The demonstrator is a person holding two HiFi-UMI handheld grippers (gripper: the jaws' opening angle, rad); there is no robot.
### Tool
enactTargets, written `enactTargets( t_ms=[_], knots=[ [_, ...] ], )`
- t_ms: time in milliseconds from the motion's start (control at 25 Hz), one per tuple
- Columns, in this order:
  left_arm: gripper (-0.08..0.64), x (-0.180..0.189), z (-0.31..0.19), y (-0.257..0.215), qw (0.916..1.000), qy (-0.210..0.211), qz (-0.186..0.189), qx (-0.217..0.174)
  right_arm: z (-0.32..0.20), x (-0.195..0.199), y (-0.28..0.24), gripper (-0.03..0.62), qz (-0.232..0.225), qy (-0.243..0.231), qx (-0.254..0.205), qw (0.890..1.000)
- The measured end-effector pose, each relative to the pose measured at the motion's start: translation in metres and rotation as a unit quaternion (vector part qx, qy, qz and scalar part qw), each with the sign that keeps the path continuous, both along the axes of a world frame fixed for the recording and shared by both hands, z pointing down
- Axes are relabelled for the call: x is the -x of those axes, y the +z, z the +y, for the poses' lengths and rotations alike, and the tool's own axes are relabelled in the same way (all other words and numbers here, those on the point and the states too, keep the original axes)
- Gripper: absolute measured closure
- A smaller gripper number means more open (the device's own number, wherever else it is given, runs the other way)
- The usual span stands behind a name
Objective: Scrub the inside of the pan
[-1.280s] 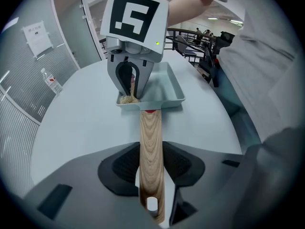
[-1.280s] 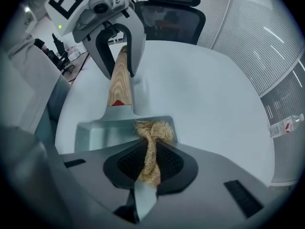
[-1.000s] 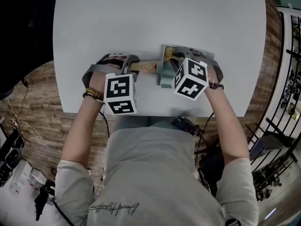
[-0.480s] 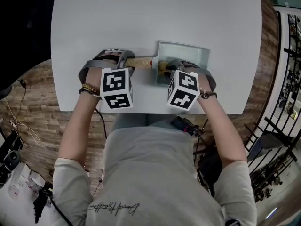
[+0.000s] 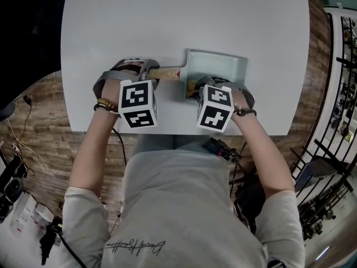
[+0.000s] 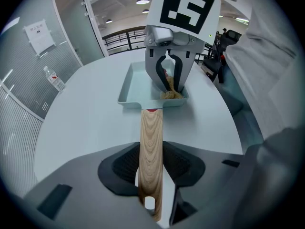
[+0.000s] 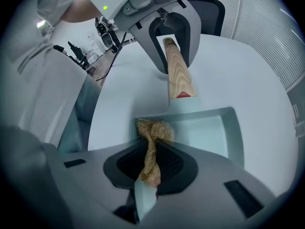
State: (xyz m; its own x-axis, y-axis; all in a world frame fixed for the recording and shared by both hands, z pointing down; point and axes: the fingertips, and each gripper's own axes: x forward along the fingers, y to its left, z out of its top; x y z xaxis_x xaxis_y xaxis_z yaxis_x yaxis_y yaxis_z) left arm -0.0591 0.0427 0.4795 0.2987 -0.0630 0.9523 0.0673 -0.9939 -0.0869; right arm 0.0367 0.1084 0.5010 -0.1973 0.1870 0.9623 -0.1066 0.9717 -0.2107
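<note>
A pale green rectangular pan (image 5: 218, 66) with a wooden handle (image 5: 165, 73) lies on the white table. My left gripper (image 6: 151, 168) is shut on the wooden handle (image 6: 151, 147), holding the pan (image 6: 136, 85) flat. My right gripper (image 7: 151, 159) is shut on a tan fibrous scrubber (image 7: 152, 137), whose tuft presses into the pan's (image 7: 214, 128) near corner by the handle (image 7: 178, 73). In the head view the right gripper (image 5: 202, 91) stands over the pan's front left corner, and the left gripper (image 5: 146, 75) sits at the handle's end.
The round white table (image 5: 184, 21) extends far beyond the pan, with its front edge just under both hands. A wooden floor and a black rail (image 5: 334, 94) lie to the right. Office chairs and a glass wall show in the gripper views.
My right gripper has slid with the scrubber from the pan's far side toward its front left corner. The left gripper and the handle have stayed where they were.
</note>
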Motion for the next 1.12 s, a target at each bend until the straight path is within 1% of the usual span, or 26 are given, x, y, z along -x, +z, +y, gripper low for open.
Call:
enactTargets(
  t_ms=[120, 240, 400, 600, 760, 1120],
  knots=[
    [0.411, 0.000, 0.001, 0.000, 1.0000, 0.007, -0.001, -0.001, 0.001, 0.000, 0.000, 0.525, 0.005, -0.007, -0.011, 1.000],
    [0.411, 0.001, 0.003, 0.001, 0.9999, 0.015, -0.003, -0.001, -0.008, -0.003, 0.002, 0.525, 0.006, 0.001, -0.034, 0.999],
    [0.411, 0.001, 0.006, -0.002, 0.9998, 0.019, -0.004, 0.002, -0.038, -0.013, 0.001, 0.525, 0.012, 0.018, -0.071, 0.997],
    [0.411, -0.001, 0.008, -0.002, 0.9998, 0.019, -0.003, 0.004, -0.077, -0.022, 0.003, 0.524, 0.014, 0.041, -0.102, 0.994],
    [0.411, 0.002, 0.009, 0.001, 0.9998, 0.017, -0.004, 0.005, -0.089, -0.020, 0.005, 0.523, 0.011, 0.053, -0.105, 0.993],
    [0.411, 0.001, 0.004, 0.001, 1.0000, 0.002, 0.000, 0.008, -0.093, -0.022, 0.005, 0.523, 0.011, 0.046, -0.135, 0.990]
  ],
)
